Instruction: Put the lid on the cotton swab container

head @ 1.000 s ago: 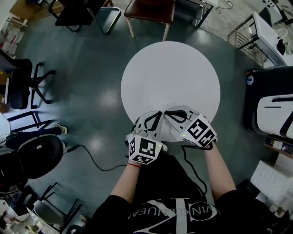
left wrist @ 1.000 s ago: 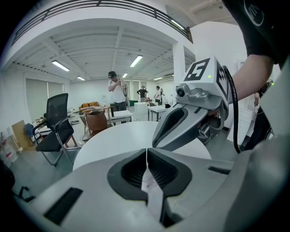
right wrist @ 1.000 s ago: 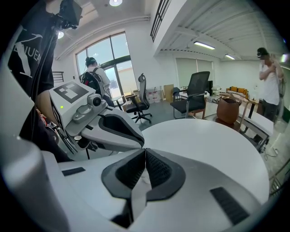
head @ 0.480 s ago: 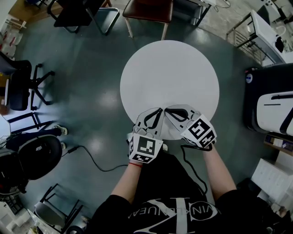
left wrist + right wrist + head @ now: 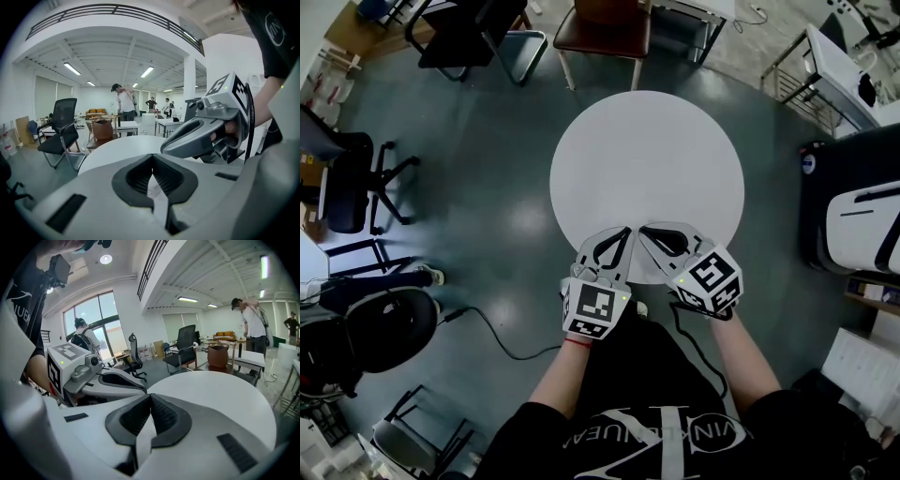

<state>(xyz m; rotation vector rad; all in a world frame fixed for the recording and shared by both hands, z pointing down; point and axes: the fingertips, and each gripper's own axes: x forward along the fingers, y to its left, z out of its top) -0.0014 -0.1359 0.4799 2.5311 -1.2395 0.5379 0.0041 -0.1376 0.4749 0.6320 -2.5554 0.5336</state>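
Left tool (image 5: 152, 161): jaws shut, pads meeting at the tips, nothing between them. Right tool (image 5: 150, 399): jaws likewise shut, empty. Both tools held side by side, tips almost touching, angled toward each other over the near edge of the worktop (image 5: 647, 159) (round, white). Lid and container: shown in no view. Beyond the worktop: brown chair (image 5: 609, 23) on a grey floor (image 5: 487, 187). Background: a standing person (image 5: 124, 101) among desks, seen from the left tool's view.
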